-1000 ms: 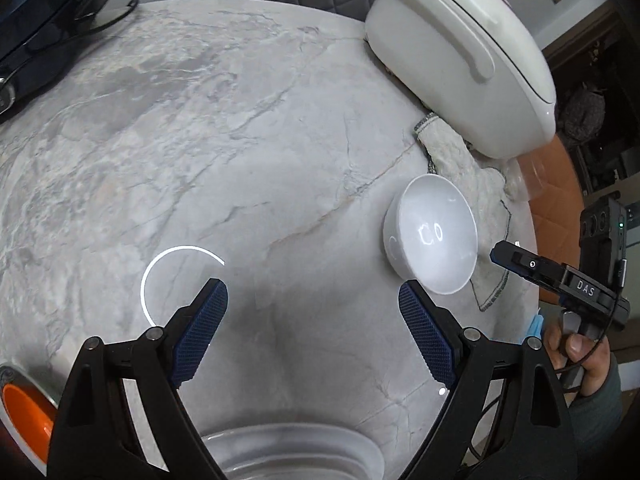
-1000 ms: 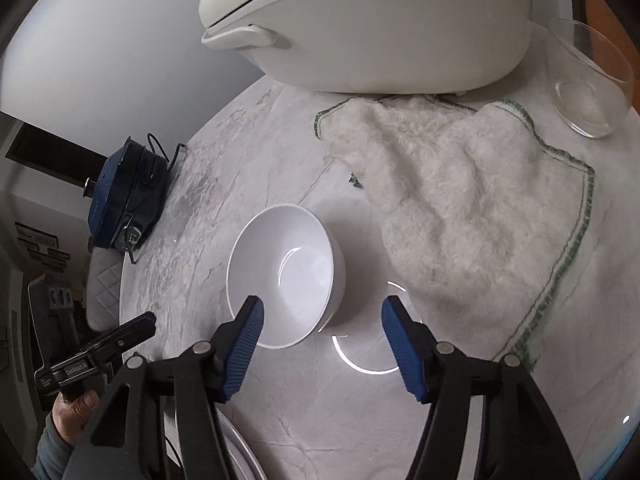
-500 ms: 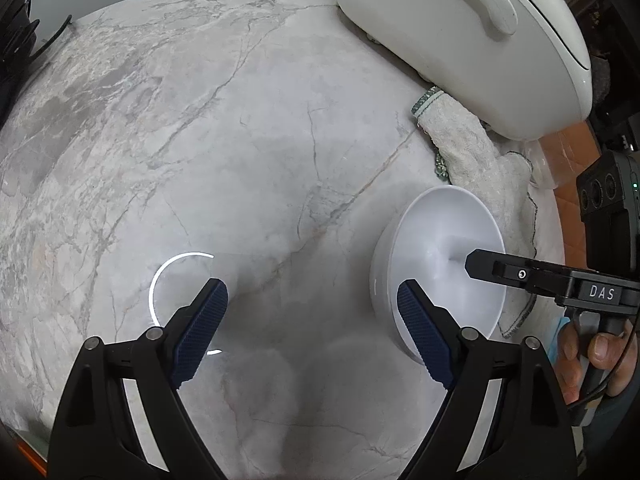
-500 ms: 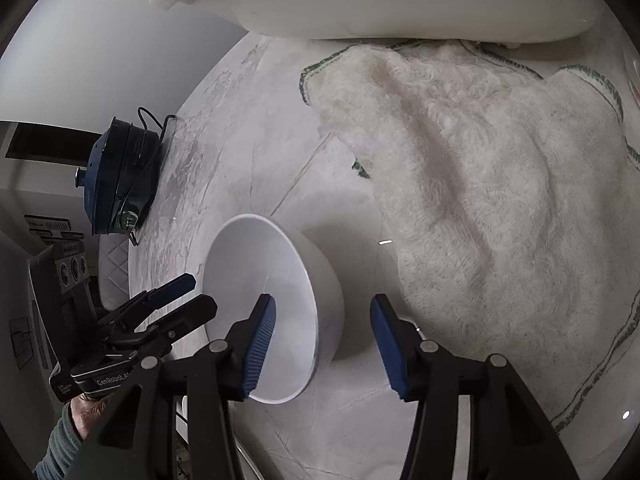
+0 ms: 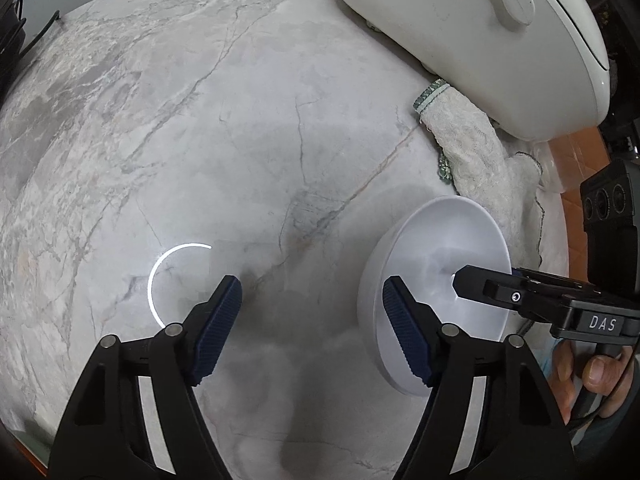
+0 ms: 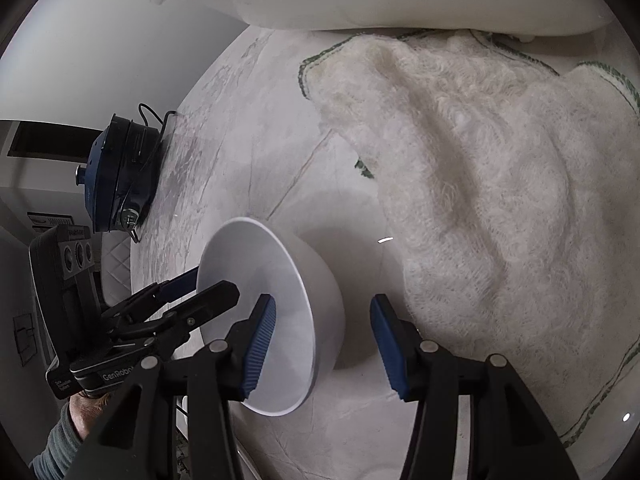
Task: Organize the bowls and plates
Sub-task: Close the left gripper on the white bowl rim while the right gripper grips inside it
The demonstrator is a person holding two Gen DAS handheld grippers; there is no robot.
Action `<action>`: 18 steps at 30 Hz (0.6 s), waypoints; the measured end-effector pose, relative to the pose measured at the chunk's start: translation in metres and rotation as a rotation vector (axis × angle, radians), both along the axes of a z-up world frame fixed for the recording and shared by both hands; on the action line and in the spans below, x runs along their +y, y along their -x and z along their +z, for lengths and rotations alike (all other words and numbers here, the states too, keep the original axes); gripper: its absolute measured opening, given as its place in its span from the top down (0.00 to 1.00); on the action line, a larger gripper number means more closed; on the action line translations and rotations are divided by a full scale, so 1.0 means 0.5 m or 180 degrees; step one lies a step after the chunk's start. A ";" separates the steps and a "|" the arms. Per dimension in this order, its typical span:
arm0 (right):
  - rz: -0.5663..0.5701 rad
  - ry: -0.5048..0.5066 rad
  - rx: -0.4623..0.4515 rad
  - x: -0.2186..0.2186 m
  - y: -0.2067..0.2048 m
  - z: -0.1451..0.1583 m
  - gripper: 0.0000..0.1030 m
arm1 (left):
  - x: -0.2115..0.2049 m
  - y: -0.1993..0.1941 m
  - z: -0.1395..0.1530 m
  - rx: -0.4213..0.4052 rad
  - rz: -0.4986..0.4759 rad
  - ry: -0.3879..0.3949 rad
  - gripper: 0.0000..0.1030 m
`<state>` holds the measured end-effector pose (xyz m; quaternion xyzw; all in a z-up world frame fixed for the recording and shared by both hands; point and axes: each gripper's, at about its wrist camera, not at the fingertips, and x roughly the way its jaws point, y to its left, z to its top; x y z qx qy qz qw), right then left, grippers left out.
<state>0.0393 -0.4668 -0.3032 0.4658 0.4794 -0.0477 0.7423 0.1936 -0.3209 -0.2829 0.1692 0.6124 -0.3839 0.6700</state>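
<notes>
A white bowl (image 5: pixel 436 264) sits on the marble table (image 5: pixel 240 140), beside the towel. In the right wrist view the bowl (image 6: pixel 320 280) lies between my right gripper's fingers: one blue pad (image 6: pixel 260 344) is inside the bowl, the other outside, with the wall between them and a gap on both sides. My right gripper (image 6: pixel 322 346) is open; it also shows in the left wrist view (image 5: pixel 472 284), reaching into the bowl. My left gripper (image 5: pixel 310 320) is open and empty, just left of the bowl; it shows in the right wrist view (image 6: pixel 208 288) by the bowl's rim.
A large white lidded appliance (image 5: pixel 480 40) stands at the back right. A white towel with green edging (image 6: pixel 480 184) lies under and before it. A dark blue device with a cable (image 6: pixel 120 176) sits at the table's far edge.
Both grippers have moved in on the bowl. My right gripper's fingers now straddle the bowl's wall and have narrowed. My left gripper's fingers have also narrowed. The bowl looks tilted now.
</notes>
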 end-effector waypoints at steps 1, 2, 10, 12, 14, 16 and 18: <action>0.0002 -0.0005 -0.0002 -0.002 -0.004 0.000 0.48 | -0.001 0.000 -0.003 0.0007 0.0016 -0.0001 0.31; 0.0009 0.0002 -0.0003 -0.001 -0.004 0.000 0.48 | -0.003 0.003 -0.007 0.0007 0.0015 -0.0008 0.31; 0.0026 -0.0002 0.0016 0.002 -0.007 -0.001 0.53 | -0.008 0.002 -0.012 -0.0112 0.0074 -0.0066 0.31; 0.0031 0.0002 0.0025 0.002 -0.005 -0.001 0.54 | 0.001 -0.006 -0.009 -0.0090 0.0104 -0.0051 0.31; 0.0043 -0.0003 0.0041 0.002 -0.004 -0.003 0.58 | 0.004 -0.010 -0.013 -0.0017 0.0111 -0.0029 0.31; 0.0052 -0.0003 0.0061 0.003 -0.001 -0.005 0.65 | 0.008 -0.011 -0.014 -0.0013 0.0096 -0.0018 0.31; 0.0046 0.0005 0.0071 0.002 0.002 -0.007 0.77 | 0.009 -0.008 -0.014 -0.0026 0.0080 -0.0023 0.40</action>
